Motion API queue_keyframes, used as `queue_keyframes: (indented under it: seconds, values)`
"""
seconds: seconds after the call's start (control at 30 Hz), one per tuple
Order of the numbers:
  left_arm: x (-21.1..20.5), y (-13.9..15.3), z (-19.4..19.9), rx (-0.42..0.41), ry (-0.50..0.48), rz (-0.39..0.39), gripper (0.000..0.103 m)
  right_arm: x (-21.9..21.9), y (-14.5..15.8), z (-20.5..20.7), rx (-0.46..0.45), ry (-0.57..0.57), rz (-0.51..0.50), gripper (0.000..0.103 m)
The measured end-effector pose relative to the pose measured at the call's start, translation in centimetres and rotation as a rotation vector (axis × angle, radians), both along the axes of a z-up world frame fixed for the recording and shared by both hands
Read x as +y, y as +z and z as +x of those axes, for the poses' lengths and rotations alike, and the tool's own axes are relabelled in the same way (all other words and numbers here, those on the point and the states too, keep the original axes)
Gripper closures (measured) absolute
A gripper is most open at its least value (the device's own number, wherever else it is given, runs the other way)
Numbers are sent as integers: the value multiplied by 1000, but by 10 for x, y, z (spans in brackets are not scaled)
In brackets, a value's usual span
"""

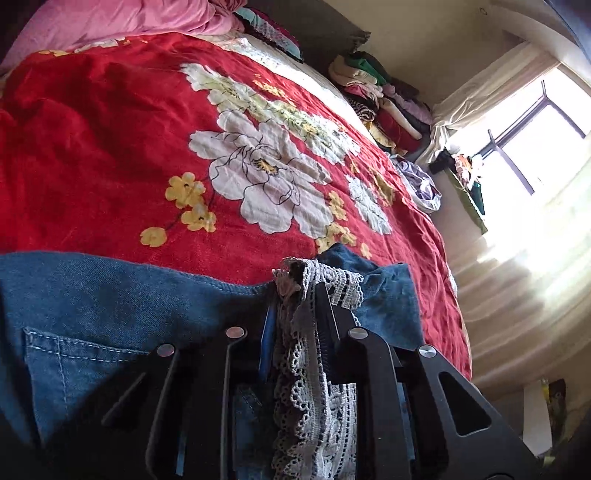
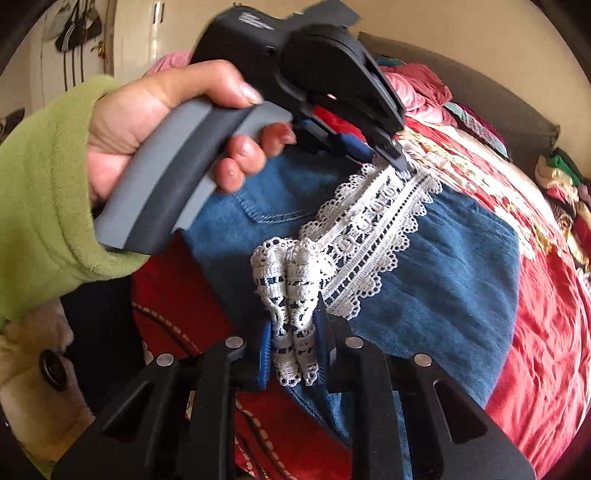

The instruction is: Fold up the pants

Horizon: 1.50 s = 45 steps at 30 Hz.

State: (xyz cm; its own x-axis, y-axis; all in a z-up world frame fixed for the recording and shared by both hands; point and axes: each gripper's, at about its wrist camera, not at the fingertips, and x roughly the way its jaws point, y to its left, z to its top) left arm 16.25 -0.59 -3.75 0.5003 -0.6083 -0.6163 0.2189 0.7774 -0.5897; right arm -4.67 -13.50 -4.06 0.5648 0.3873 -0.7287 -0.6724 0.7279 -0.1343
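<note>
Denim pants lie spread on a red floral bedspread, and both tongs grip their white lace trim. Furthest left in the right wrist view, a green fleece sleeve covers the arm of the person's left hand, which wraps the grey handle of the left gripper; that tool reaches rightward and down to the far end of the lace band, its narrow jaws pinched on the trim's edge. Just below and left of that tool's tip, a stitched pocket seam shows on the blue cloth. Nearer the camera, the right gripper stands with its blue pads nearly together, clamped on a bunched fold of the same lace, so the trim runs as a diagonal band from these jaws up to the other pair. Right of both tools the denim slopes off onto the bedspread. In the left wrist view, the denim with its pocket fills the area left of the left gripper, whose fingers are closed on gathered lace that hangs down between them. Beyond the fingertips the bedspread stretches to a pink pillow; right of the fingers sit a stack of folded clothes, then a bright window.
</note>
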Motion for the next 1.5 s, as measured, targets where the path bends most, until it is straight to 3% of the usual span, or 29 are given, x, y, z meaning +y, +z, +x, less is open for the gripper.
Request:
queue_keyframes:
  seconds: [0.2,0.3,0.4,0.53,0.63,0.73,0.9,1.0,1.23,1.33,1.5]
  values:
    - [-1,-6,-2,-21,-12,30,85,3,6,-12,22,47,33,67]
    - [5,7,-12,-52,-1,58,76,-8,17,-17,70,92,106,65]
    - [12,23,-28,-110,12,135,66,-26,34,-22,65,98,167,59]
    - [13,36,-59,-173,-10,190,63,-54,46,-18,8,-11,167,56]
    - [3,39,-85,-198,-42,231,63,-77,42,-2,29,-137,174,56]
    - [-14,37,-106,-217,-93,259,63,-91,31,7,48,-187,136,56]
    - [-48,8,-130,-193,-229,373,63,-98,4,8,91,-217,57,57]
    - [-57,-12,-127,-153,-245,449,63,-103,-6,7,113,-235,81,57]
    - [-45,-16,-118,-113,-224,401,61,-106,-13,10,119,-238,97,56]
    - [-46,-10,-122,-122,-214,405,61,-109,1,8,125,-238,134,56]
    - [-40,7,-129,-149,-190,379,61,-123,28,9,56,-272,185,50]
